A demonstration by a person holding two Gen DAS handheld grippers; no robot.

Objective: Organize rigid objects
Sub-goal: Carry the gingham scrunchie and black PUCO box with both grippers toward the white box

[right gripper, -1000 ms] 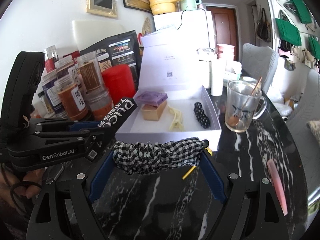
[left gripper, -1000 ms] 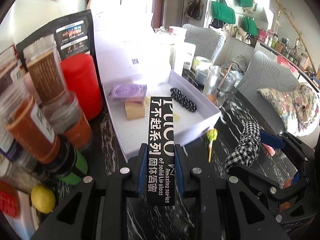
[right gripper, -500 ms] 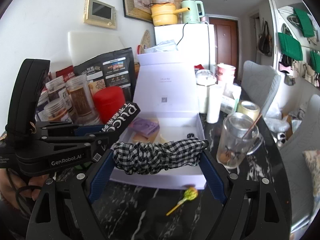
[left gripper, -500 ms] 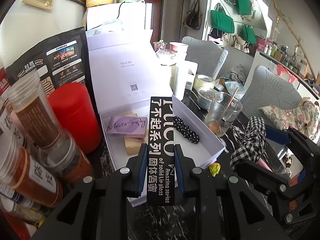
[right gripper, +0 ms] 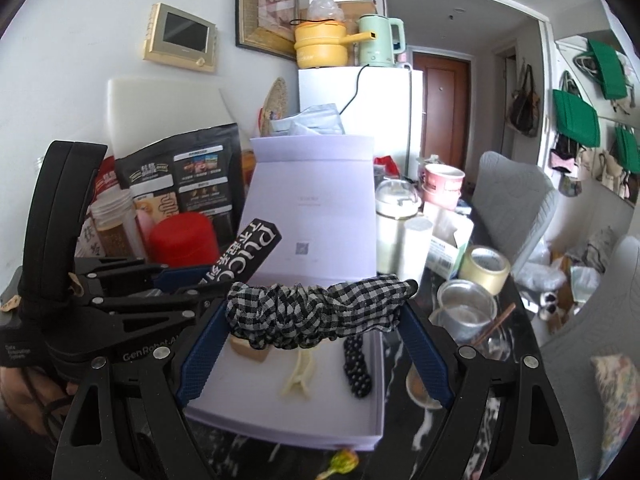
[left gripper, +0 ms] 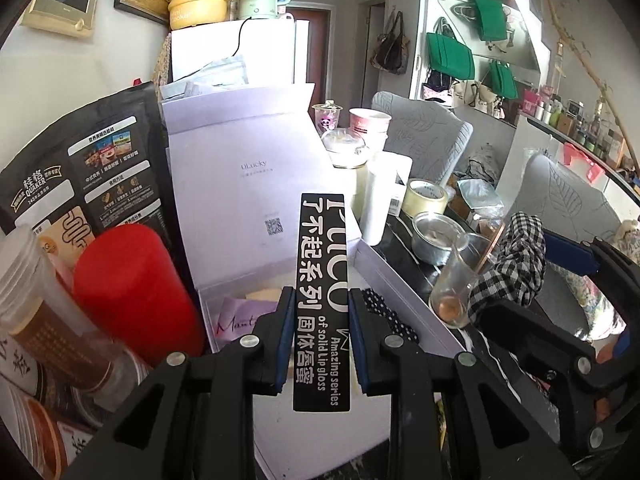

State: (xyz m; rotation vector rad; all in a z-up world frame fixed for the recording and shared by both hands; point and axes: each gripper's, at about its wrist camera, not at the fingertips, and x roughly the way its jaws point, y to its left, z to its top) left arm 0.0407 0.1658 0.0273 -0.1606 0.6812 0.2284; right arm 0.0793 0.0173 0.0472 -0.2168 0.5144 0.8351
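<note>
Left wrist view: the long black lip-gloss carton with white lettering (left gripper: 322, 300) stands clamped between the blue pads of the left tool (left gripper: 322, 332), raised above the open white cardboard box (left gripper: 404, 292). At three o'clock of it, the right tool (right gripper: 316, 320) grips a black-and-white checked fabric scrunchie (right gripper: 320, 310) stretched between its spread fingers. Inside the box lie a purple card (left gripper: 236, 318), a tan block (right gripper: 250, 350), a cream hair clip (right gripper: 300, 374) and a black beaded bracelet (right gripper: 356, 368). At nine o'clock of the box stands a red cylindrical canister (left gripper: 132, 288); at three o'clock, a clear glass cup (left gripper: 460, 280) on the black marbled desk (right gripper: 404, 420).
</note>
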